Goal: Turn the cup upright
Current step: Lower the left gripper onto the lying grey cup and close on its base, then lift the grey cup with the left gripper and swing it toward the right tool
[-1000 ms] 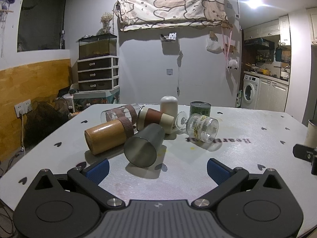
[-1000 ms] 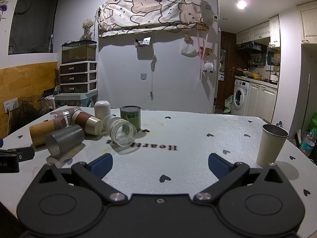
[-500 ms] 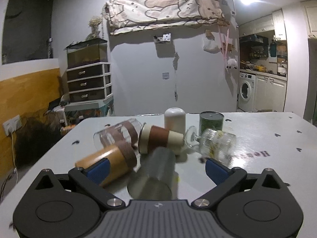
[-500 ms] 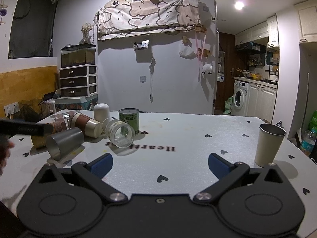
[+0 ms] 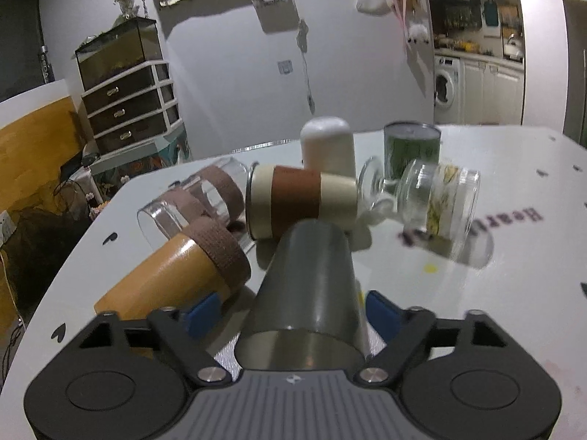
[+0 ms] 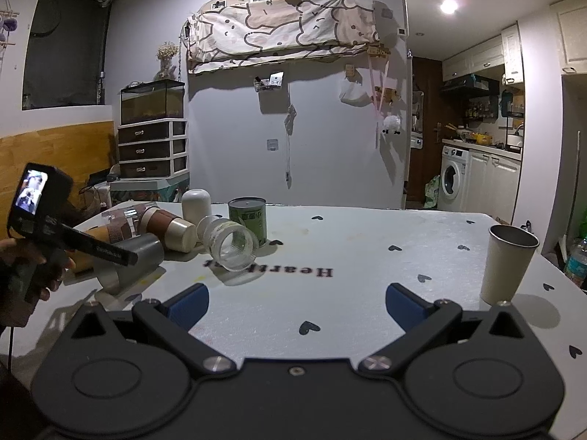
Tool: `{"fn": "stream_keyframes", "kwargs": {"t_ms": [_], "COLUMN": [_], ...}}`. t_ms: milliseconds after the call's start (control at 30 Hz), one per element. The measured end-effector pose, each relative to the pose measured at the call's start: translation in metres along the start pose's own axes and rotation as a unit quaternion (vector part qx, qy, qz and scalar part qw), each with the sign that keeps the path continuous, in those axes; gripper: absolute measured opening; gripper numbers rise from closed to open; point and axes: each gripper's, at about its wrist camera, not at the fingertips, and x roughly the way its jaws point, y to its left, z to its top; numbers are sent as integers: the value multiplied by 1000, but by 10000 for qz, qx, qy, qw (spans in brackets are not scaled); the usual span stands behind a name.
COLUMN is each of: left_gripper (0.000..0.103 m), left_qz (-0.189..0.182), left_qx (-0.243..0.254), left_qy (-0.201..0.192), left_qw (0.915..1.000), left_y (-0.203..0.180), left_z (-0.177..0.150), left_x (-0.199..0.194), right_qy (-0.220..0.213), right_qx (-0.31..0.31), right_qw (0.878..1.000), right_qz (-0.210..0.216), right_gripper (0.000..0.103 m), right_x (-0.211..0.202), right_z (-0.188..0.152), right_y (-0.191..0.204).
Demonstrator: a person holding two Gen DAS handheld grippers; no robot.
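Observation:
A grey metal cup [image 5: 308, 286] lies on its side on the white table, open end toward the left wrist camera. My left gripper [image 5: 291, 311] is open with its blue pads either side of the cup, not pressing it. In the right wrist view the same cup [image 6: 132, 260] lies at the left under the left gripper's body [image 6: 55, 227]. My right gripper [image 6: 297, 299] is open and empty above the table's middle.
Lying cups crowd behind: a wooden one [image 5: 172, 275], a banded glass [image 5: 194, 198], a brown-and-cream one [image 5: 301, 201], a ribbed glass [image 5: 440, 205]. A white cup [image 5: 328, 145] and green tin [image 5: 411, 146] stand. A grey cup [image 6: 508, 264] stands upright at right.
My left gripper has moved forward and down until the lying grey cup sits between its open fingers. The right gripper has hardly moved.

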Motion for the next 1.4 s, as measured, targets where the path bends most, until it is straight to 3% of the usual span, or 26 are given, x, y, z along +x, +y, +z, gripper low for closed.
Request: {"fn": "stream_keyframes", "kwargs": {"t_ms": [67,267,467,700,933,1200,1400], "left_gripper": [74,73,74,73,74,74,82], "left_qz": [-50,-143,-258,-821,-1580,-1560,-1540], "left_qx": [23,145,678,951,1090,1239,1179], "left_qy": [100,83,-42,-104,-229,-352,-403], "left_qw": [9999,9998,9974,9920,9811,9793,9802], "left_y": [-1,-11,-42,-79,-111,-127,-126], "left_z": [-2,-10,-30,-58,-80,-88,-91], "left_x": [1,-14,-46,-92,-128,-133,-138], "right_qy": [6,-18,-25,-10,40,205,575], "right_qx": [7,25,40,53,90,191,200], "right_qw": [10000,10000,10000,10000,10000,9996,9973], "right_qz": [16,33,2,-9,0,33,411], "right_gripper": [103,103,103,103,103,103,103], "right_x": [0,-1,-2,-1,2,14,51], "right_z": [0,1,3,2,2,0,4], "right_y": [-1,-2,-3,-3,-4,-6,1]}}
